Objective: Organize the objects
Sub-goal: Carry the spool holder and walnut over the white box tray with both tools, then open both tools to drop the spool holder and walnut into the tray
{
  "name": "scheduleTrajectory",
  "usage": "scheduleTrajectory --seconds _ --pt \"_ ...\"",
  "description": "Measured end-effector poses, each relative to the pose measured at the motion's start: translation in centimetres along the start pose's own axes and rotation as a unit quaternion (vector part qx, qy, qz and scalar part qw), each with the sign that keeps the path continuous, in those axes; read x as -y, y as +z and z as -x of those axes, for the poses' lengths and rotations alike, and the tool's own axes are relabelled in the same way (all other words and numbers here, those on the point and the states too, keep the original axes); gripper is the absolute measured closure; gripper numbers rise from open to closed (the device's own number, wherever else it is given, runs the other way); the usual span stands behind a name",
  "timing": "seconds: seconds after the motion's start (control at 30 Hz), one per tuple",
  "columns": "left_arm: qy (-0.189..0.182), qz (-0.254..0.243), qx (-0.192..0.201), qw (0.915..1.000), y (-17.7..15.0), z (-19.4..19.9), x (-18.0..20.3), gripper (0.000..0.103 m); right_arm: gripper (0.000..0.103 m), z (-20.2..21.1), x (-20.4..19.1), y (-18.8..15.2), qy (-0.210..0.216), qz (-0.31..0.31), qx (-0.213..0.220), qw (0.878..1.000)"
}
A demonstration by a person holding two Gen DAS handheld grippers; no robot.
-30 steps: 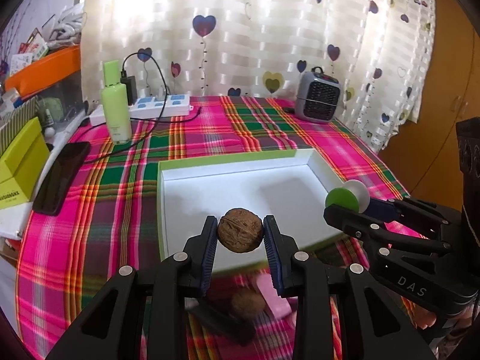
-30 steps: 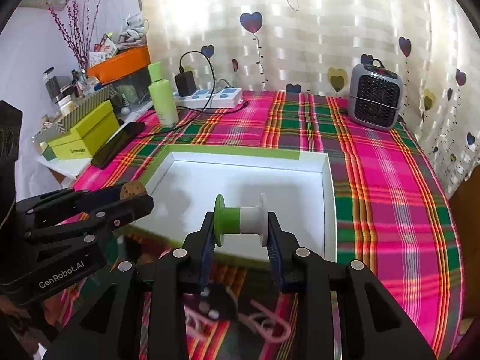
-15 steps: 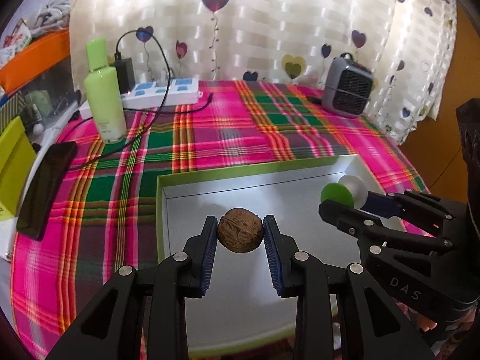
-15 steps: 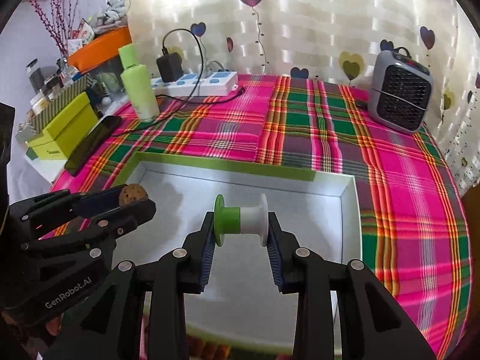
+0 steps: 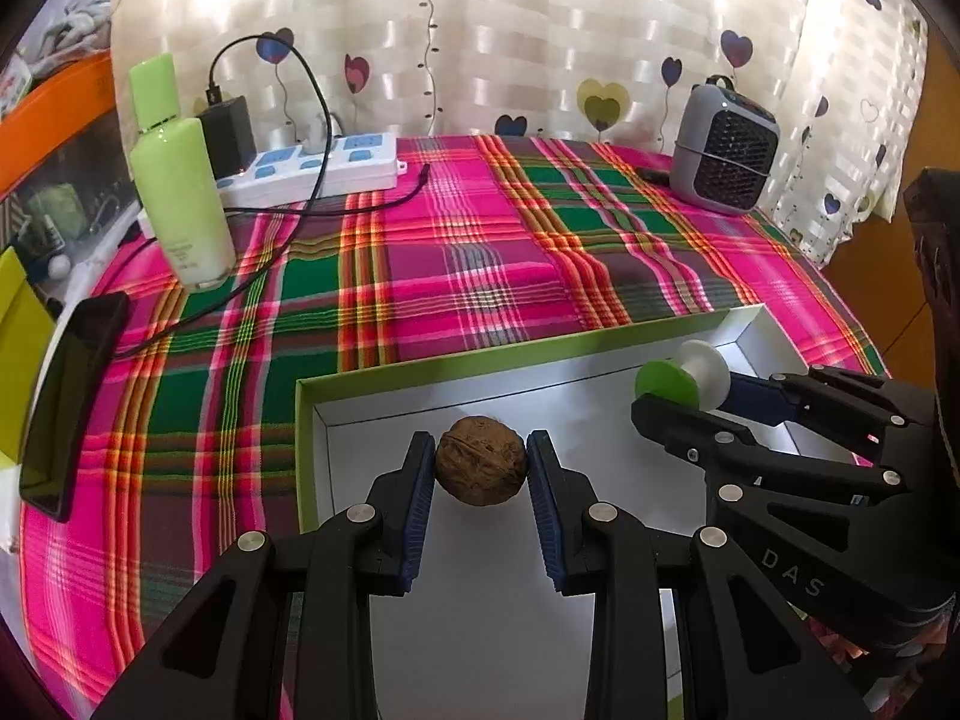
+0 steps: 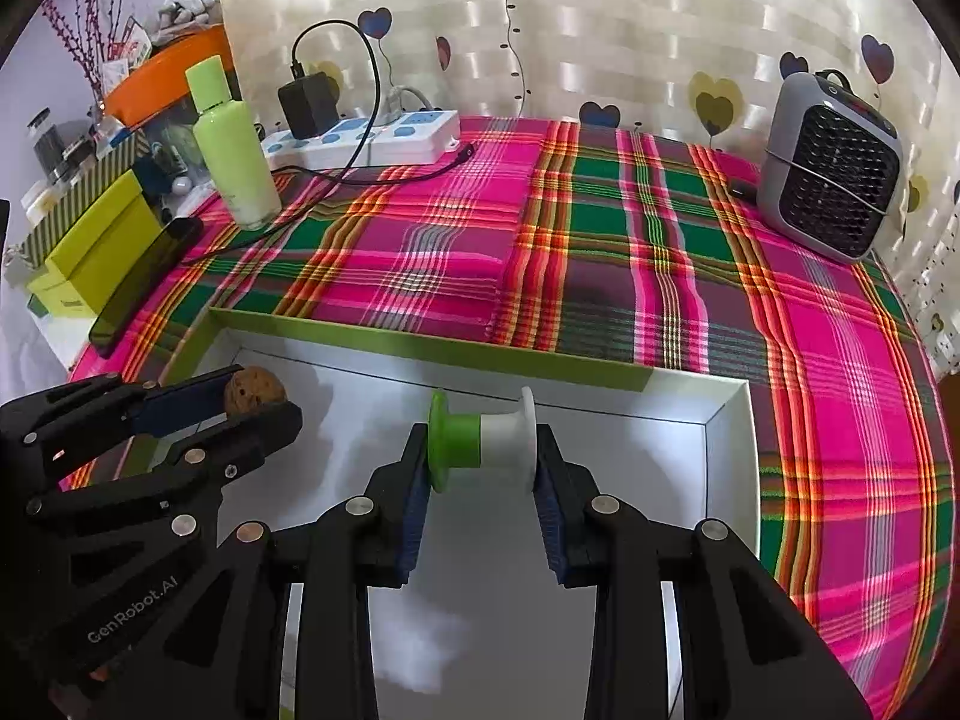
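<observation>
Left wrist view: left hand-held gripper (image 5: 481,468) is clamping a walnut (image 5: 481,461); right hand-held gripper (image 6: 481,450) is clamping a green-and-white spool (image 6: 483,447). Both are hanging over the white box (image 6: 729,480), whose visible floor is looking bare. Judgement: lower each close to the floor, well apart, before releasing, since both could roll.

Two close fisheye views look steeply down along black grippers, both sharing the shallow white green-rimmed box (image 5: 600,354) (image 6: 600,396) and plaid-covered desk (image 5: 468,252) (image 6: 420,252).
</observation>
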State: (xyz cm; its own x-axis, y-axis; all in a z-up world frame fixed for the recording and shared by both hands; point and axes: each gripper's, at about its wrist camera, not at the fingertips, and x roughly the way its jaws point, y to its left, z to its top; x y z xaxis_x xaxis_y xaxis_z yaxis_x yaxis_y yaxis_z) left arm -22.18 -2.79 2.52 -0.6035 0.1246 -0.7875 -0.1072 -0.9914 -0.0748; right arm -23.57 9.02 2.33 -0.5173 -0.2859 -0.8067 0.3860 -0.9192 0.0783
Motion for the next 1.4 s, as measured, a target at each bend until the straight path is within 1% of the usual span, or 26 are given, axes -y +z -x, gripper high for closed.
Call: scheduleTrajectory --seconds 0.33,0.43,0.63,0.77,0.83,0.87,0.9,0.97,1.27,1.4 --pt "0.007 -0.001 -0.012 0.9999 0.1 -1.0 -0.1 0.074 0.069 -0.7 -0.3 0.1 -0.007 0.007 -0.006 1.000" --pt "0.002 -0.001 -0.011 0.9999 0.1 -1.1 -0.1 0.074 0.069 -0.7 -0.2 0.1 -0.010 0.006 -0.006 1.000" --pt "0.008 -0.003 -0.014 0.9999 0.2 -1.5 0.0 0.074 0.069 -0.7 -0.3 0.2 -0.012 0.006 -0.005 1.000" --pt "0.014 -0.004 -0.013 0.9998 0.1 -1.3 0.1 0.073 0.069 -0.7 -0.2 0.1 -0.022 0.002 -0.003 1.000" --pt "0.017 -0.004 -0.015 0.9997 0.1 -1.3 0.1 0.073 0.063 -0.6 0.0 0.1 -0.020 -0.003 -0.001 1.000" --pt "0.018 -0.005 -0.016 0.9997 0.0 -1.2 0.1 0.073 0.059 -0.5 0.1 0.0 -0.016 -0.006 0.001 1.000" --pt "0.018 -0.005 -0.016 0.9997 0.0 -1.1 0.2 0.071 0.056 -0.4 0.1 0.0 -0.015 -0.007 0.002 1.000" --pt "0.017 -0.006 -0.014 0.9998 -0.1 -1.0 0.1 0.067 0.054 -0.3 0.2 -0.1 -0.018 -0.008 0.004 1.000" --pt "0.021 -0.012 0.005 0.9997 -0.5 1.1 0.6 0.062 0.053 0.9 0.1 -0.8 -0.030 -0.003 0.014 0.999" --pt "0.018 -0.008 0.011 0.9997 -0.9 2.1 0.6 0.058 0.052 1.7 0.2 -1.2 -0.028 -0.009 0.018 0.999"
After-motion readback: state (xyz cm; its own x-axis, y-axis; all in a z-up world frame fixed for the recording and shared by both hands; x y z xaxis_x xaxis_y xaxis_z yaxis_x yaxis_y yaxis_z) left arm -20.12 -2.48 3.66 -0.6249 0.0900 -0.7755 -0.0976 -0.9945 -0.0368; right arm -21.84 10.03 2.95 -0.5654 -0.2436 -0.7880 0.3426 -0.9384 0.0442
